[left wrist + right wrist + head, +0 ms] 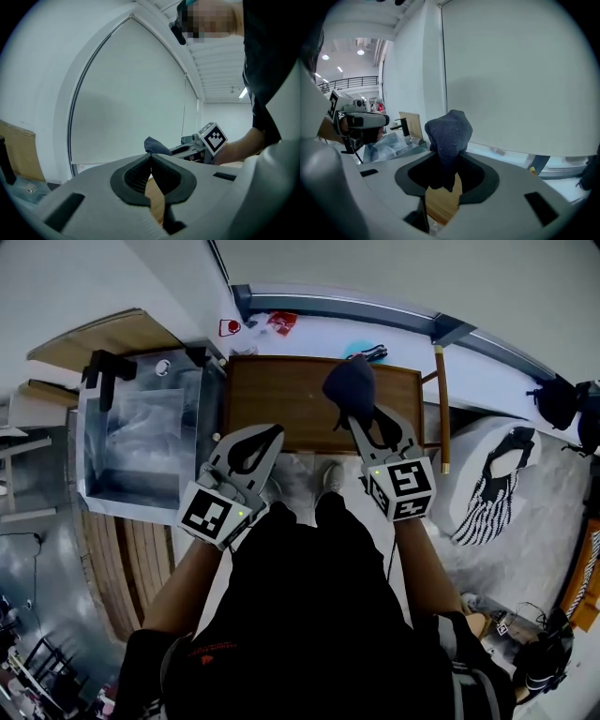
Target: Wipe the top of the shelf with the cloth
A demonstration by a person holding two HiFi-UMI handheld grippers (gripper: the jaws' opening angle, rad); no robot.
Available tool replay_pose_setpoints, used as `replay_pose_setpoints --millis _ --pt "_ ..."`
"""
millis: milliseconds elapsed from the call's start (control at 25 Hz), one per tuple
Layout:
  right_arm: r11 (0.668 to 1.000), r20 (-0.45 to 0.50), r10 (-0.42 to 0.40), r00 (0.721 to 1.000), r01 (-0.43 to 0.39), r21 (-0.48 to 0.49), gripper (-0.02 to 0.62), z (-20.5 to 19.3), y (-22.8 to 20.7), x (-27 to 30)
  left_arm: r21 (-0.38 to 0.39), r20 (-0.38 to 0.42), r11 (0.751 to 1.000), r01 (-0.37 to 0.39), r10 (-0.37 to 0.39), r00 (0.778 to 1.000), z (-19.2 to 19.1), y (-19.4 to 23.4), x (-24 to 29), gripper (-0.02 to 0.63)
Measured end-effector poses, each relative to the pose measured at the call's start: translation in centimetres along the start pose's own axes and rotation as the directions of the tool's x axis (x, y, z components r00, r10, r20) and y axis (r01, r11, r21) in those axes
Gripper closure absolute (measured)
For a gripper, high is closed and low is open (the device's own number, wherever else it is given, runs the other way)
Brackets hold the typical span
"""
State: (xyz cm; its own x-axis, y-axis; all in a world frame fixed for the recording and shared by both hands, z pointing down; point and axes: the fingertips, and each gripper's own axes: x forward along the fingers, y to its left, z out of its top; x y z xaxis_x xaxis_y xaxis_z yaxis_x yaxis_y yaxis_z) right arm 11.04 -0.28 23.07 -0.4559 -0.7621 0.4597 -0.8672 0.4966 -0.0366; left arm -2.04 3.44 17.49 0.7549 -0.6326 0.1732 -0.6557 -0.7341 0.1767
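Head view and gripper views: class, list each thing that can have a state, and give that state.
Left hand-held gripper: shut, empty.
Right hand-held gripper: shut on the cloth.
Cloth: bunched, clamped between the jaws.
Shelf: top uncovered, cloth above it.

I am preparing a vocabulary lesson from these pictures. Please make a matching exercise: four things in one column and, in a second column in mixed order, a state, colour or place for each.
Things:
1. cloth
2. left hand-held gripper
3. shelf top
4. clear box

Descriptions:
A. brown wood
B. shut, nothing between its jaws
C. dark blue, clamped in the right hand-held gripper
D. beside the shelf, at its left in the head view

Pairs: 1-C, 2-B, 3-A, 4-D
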Motion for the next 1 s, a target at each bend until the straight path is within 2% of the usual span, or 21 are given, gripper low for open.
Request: replay_pose_setpoints --millis 480,1000 --pt "0.998 0.039 0.049 0.998 -0.048 -0.033 0.459 3.2 5.3 0.6 -0.002 0.038 1.000 -0.021 0.022 0.999 1.1 2.1 -3.5 0.586" --pt "0.996 0.056 0.069 0.996 -0.065 -0.062 0.459 5.2 6.9 0.5 -0.004 0.063 1.000 -0.026 0.026 0.998 1.9 3.4 -4.0 0.586"
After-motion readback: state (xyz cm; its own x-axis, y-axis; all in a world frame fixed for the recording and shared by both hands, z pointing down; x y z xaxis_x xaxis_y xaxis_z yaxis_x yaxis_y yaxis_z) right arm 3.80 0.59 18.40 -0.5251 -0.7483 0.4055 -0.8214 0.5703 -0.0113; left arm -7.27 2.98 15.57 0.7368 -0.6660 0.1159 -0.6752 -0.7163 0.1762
